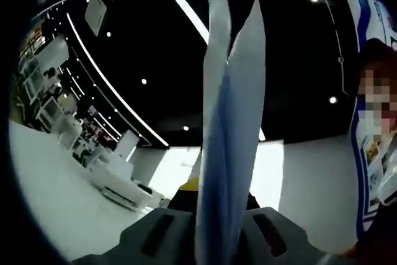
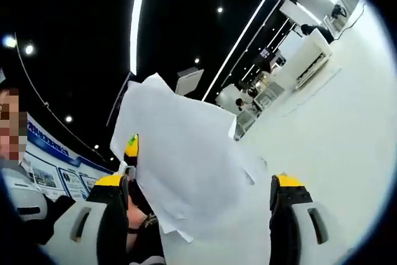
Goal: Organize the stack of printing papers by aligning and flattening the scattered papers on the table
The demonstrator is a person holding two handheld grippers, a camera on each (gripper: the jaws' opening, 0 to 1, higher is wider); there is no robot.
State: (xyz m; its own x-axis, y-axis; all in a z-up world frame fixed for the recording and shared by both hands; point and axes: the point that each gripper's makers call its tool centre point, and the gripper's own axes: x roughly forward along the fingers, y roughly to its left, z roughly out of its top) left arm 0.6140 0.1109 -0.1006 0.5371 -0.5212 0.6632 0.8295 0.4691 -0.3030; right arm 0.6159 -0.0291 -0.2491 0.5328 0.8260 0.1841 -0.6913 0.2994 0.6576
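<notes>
Several white printing papers [image 1: 226, 122] stand edge-on in the left gripper view, rising from the bottom centre, their top edges uneven and fanned apart. My left gripper [image 1: 218, 240] is shut on their lower part, a grey jaw pressing each side. In the right gripper view the same papers [image 2: 186, 166] show face-on, corners misaligned, held up in the air. My right gripper [image 2: 200, 184] is open, its yellow-tipped fingers [image 2: 110, 181] wide apart on either side of the sheets. A yellow tip of the left gripper [image 2: 131, 145] pokes out at the papers' left edge.
Both views tilt up toward a dark ceiling with long light strips [image 1: 111, 85]. A person [image 1: 378, 153] stands close by, beside a blue-and-white wall banner [image 2: 56, 175]. White machines and counters [image 2: 298, 54] stand farther off on a pale floor.
</notes>
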